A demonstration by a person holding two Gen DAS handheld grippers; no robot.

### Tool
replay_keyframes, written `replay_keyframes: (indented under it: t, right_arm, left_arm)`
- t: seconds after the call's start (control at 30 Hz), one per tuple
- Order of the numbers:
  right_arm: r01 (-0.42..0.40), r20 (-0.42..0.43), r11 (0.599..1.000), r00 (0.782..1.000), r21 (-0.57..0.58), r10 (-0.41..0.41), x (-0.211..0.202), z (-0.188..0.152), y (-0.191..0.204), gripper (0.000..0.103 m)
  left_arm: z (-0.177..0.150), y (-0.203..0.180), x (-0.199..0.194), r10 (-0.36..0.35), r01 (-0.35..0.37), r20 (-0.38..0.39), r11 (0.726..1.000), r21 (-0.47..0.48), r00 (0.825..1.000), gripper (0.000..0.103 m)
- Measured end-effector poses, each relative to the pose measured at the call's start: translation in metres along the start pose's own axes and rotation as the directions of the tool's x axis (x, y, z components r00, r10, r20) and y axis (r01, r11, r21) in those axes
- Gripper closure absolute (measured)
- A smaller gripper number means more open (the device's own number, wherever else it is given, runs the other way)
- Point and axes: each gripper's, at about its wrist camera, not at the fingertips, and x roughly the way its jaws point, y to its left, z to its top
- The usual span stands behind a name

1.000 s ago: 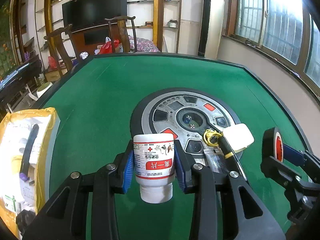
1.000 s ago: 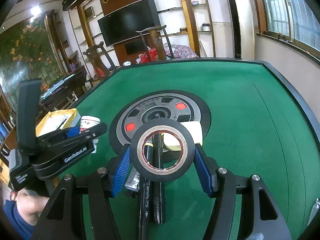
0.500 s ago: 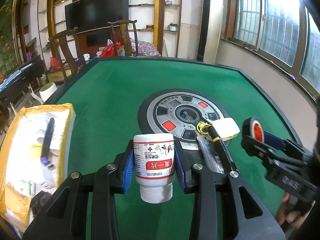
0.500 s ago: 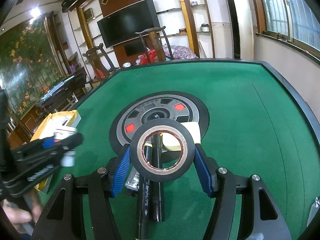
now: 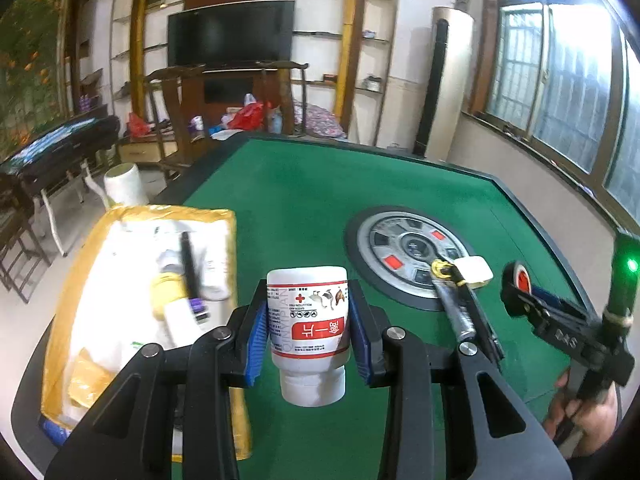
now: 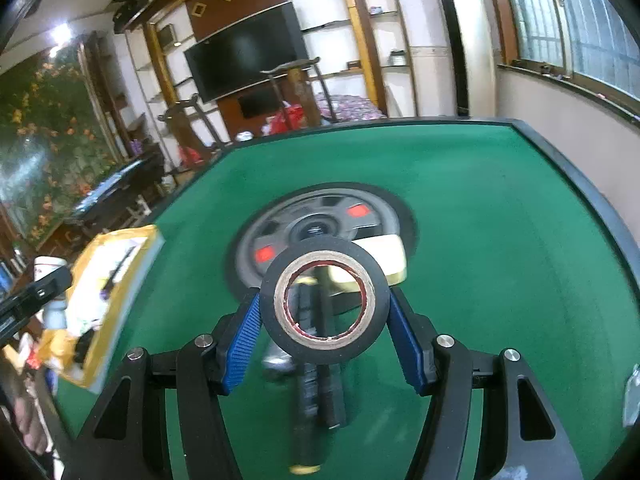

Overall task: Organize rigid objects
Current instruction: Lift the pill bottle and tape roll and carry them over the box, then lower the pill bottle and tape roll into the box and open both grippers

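Left gripper (image 5: 308, 334): blue-padded fingers (image 5: 256, 340) clamped on a white medicine bottle (image 5: 307, 322), held upside down (red-and-white label inverted, cap pointing down), above the green counter (image 5: 304, 184).

Right gripper (image 6: 324, 320): fingers (image 6: 242, 336) clamped on a roll of black tape (image 6: 325, 305), its open core facing the camera; seen from the left wrist it sits at 3 o'clock, the roll showing a red inner face.

Yellow padded envelope (image 5: 100, 240): at 9 o'clock of the bottle, lying on the counter's left edge, holding a black pen (image 5: 188, 268), white wrappers and a yellow item (details blurred).

Round control panel (image 5: 404, 256): set in the counter's centre, grey with red buttons, at 1 o'clock of the bottle.

White charger block (image 5: 474, 272): resting on the panel's near right rim.

Black markers (image 6: 320, 380): lying side by side on the counter under the tape roll, beside a silver tube (image 5: 456, 312).
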Motion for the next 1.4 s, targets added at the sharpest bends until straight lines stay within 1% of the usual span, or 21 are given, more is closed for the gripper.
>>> replay_keyframes:
  t: [0.13, 0.33, 0.47, 0.57, 0.63, 0.77, 0.9, 1.0, 1.17, 1.3, 1.4]
  right_arm:
    - [-0.058, -0.031, 0.998, 0.998, -0.020, 0.057, -0.002, -0.011, 0.026, 0.047]
    - [-0.121, -0.021, 0.990, 0.993, -0.077, 0.120, -0.010, -0.009, 0.069, 0.047]
    - [-0.190, -0.046, 0.975, 0.982, -0.117, 0.186, -0.006, -0.007, 0.107, 0.047]
    - [-0.234, -0.077, 0.959, 0.972, -0.162, 0.224, 0.001, -0.011, 0.139, 0.046]
    - [-0.253, -0.097, 0.949, 0.966, -0.187, 0.239, 0.007, -0.016, 0.155, 0.046]
    - [-0.317, -0.164, 0.924, 0.944, -0.215, 0.286, 0.024, -0.023, 0.188, 0.046]
    - [-0.342, -0.199, 0.906, 0.934, -0.250, 0.298, 0.038, -0.025, 0.217, 0.046]
    - [-0.372, -0.224, 0.893, 0.920, -0.254, 0.320, 0.048, -0.021, 0.236, 0.046]
    - [-0.385, -0.274, 0.883, 0.909, -0.266, 0.314, 0.079, -0.001, 0.266, 0.046]
    - [-0.411, -0.329, 0.877, 0.888, -0.250, 0.322, 0.111, 0.018, 0.288, 0.046]
    - [-0.440, -0.368, 0.870, 0.864, -0.222, 0.343, 0.138, 0.034, 0.306, 0.046]
  left_arm:
    - [-0.003, 0.026, -0.003, 0.014, -0.014, 0.008, 0.999, -0.045, 1.000, 0.070]
    - [-0.006, 0.067, -0.006, 0.048, -0.047, 0.008, 0.993, -0.108, 0.999, 0.069]
    - [-0.009, 0.093, -0.009, 0.080, -0.078, 0.008, 0.987, -0.140, 0.997, 0.069]
    - [-0.012, 0.116, -0.006, 0.102, -0.101, -0.002, 0.980, -0.172, 0.995, 0.069]
    - [-0.015, 0.132, -0.002, 0.114, -0.115, -0.018, 0.974, -0.194, 0.993, 0.069]
    - [-0.017, 0.159, 0.010, 0.131, -0.141, -0.059, 0.968, -0.209, 0.990, 0.069]
    - [-0.019, 0.173, 0.023, 0.123, -0.142, -0.100, 0.967, -0.213, 0.987, 0.069]
    - [-0.023, 0.178, 0.031, 0.109, -0.136, -0.130, 0.966, -0.222, 0.986, 0.069]
    - [-0.025, 0.182, 0.040, 0.084, -0.121, -0.155, 0.961, -0.248, 0.984, 0.069]
    - [-0.027, 0.189, 0.047, 0.069, -0.121, -0.186, 0.951, -0.284, 0.980, 0.069]
    - [-0.030, 0.189, 0.050, 0.070, -0.127, -0.198, 0.946, -0.297, 0.978, 0.070]
